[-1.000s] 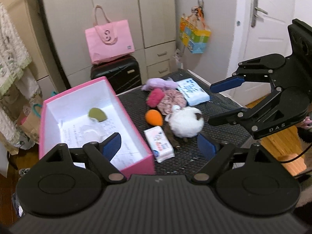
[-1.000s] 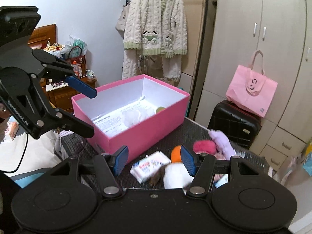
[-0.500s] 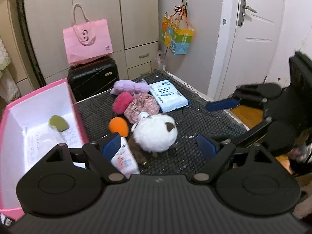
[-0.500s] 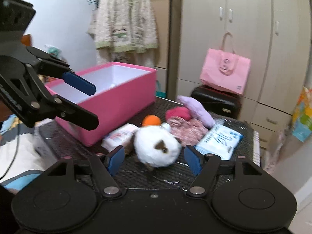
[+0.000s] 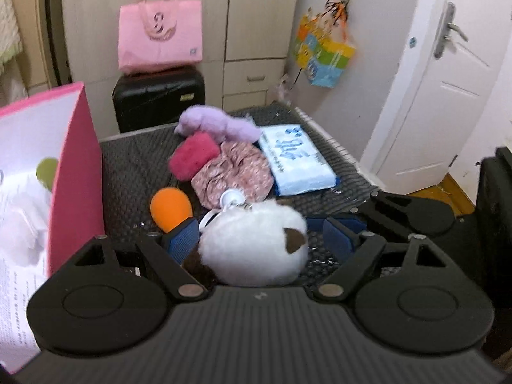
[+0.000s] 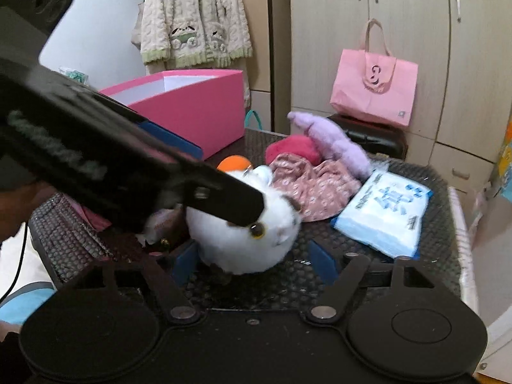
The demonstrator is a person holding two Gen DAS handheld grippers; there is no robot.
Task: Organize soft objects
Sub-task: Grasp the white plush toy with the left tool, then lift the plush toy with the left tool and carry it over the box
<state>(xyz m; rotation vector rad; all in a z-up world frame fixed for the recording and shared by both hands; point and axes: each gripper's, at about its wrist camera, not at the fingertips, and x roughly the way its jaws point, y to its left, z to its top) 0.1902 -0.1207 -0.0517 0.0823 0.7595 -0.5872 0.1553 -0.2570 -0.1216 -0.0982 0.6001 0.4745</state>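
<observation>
The white plush ball (image 5: 252, 246) with a brown ear patch and an amber eye sits on the black textured bench (image 5: 134, 160), near its front edge, and both grippers straddle it; the left gripper (image 5: 260, 240) has its blue-padded fingers (image 5: 184, 240) on either side of the plush, jaws closing, the left pad just beside the fur and the right pad a little apart from it, so nothing is clamped; the right gripper (image 6: 254, 260) comes at the same toy from the other side, jaws opening, the plush between its fingers (image 6: 323, 262) with a gap on the right and no visible squeeze. In the right wrist view the left gripper's black arm crosses over the plush from the left. Behind the plush lie an orange foam egg (image 5: 171, 209), a pink floral fabric cap (image 5: 233, 176), a red fuzzy pouch (image 5: 193, 156) and a lilac plush (image 5: 220, 124), bunched together toward the middle of the bench; a blue-and-white tissue pack (image 5: 297, 160) lies at the right edge. A pink box (image 5: 76, 176) stands open at the left edge of the bench, a green object (image 5: 46, 168) and printed paper inside. Beyond the far edge a pink tote bag (image 5: 160, 36) rests on a black suitcase (image 5: 158, 99).
</observation>
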